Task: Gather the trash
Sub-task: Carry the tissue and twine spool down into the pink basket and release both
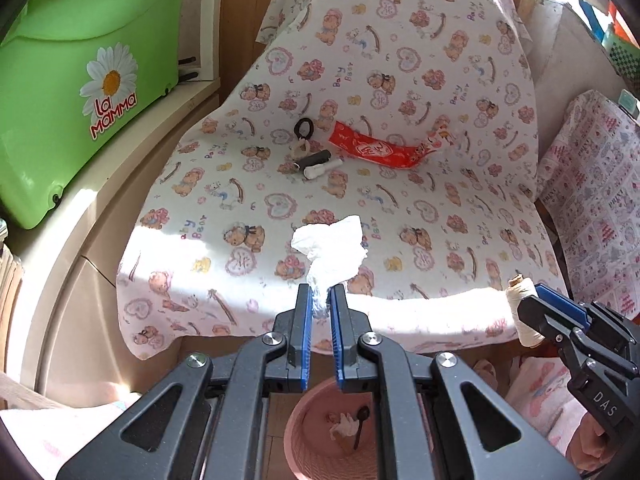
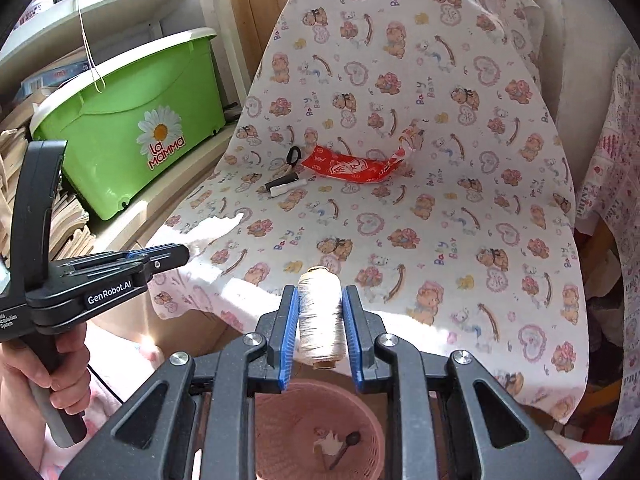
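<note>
Here, the left gripper (image 1: 320, 300) is pinching a crumpled white tissue (image 1: 332, 246) between its blue pads, the jaws nearly together on the twisted lower end while the rest of the tissue is fanning out above the fingertips. The right gripper (image 2: 320, 320) is clamping a spool of cream thread (image 2: 322, 318) upright between its pads, the jaws standing partly apart around the spool's width. Both grippers are hanging above a pink mesh basket (image 2: 360, 420) on the floor, which is holding a scrap of paper and a small dark spoon (image 2: 347, 446). Behind them a cloth printed with bears, hearts and the words "Baby Bear" (image 1: 400, 80) is covering a chair, and on its seat a red wrapper (image 1: 376, 150) with white characters is lying beside a black hair tie (image 1: 303, 125) and a small black and white bundle (image 1: 316, 162). To the left a green plastic bin (image 1: 64, 92) is showing a daisy and the words "La Mamma". The left gripper's body is reading "GenRobot.AI" in the right wrist view, where a hand (image 2: 48, 368) is gripping its handle; the right gripper's side is showing "DAS" in the left wrist view.
</note>
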The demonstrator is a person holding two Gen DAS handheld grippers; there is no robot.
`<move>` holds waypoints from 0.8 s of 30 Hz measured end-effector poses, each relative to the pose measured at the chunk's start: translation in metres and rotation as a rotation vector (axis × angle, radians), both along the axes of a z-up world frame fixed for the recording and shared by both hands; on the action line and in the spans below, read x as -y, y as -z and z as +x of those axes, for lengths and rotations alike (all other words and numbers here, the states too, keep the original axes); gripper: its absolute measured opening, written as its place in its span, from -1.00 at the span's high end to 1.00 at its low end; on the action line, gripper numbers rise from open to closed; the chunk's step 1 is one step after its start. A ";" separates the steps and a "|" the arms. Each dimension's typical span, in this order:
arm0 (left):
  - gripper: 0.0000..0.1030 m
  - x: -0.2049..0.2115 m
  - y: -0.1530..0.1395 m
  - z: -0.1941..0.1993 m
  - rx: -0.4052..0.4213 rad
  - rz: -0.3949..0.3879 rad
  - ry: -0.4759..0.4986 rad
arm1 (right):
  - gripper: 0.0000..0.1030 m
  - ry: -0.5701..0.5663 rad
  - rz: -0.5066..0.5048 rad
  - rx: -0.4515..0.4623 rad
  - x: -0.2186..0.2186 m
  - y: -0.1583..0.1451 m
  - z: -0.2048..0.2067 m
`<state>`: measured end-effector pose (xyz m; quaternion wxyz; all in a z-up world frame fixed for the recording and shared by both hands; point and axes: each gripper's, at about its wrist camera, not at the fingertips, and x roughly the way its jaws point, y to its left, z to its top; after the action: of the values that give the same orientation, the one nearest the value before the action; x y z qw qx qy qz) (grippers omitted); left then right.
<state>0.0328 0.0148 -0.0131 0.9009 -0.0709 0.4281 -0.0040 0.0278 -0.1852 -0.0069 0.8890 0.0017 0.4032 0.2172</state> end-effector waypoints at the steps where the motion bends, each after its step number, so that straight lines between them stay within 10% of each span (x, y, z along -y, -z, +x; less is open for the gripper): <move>1: 0.84 0.000 0.000 -0.005 0.001 0.006 -0.006 | 0.54 0.001 0.006 -0.013 0.001 0.003 -0.005; 24: 0.84 0.047 0.156 -0.009 -0.498 -0.078 0.027 | 0.53 0.011 -0.133 -0.398 -0.011 0.147 -0.029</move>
<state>0.0234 -0.0319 -0.1695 0.7640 -0.0988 0.6375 -0.0152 -0.0010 -0.1746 -0.1544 0.7911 -0.0117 0.5843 0.1805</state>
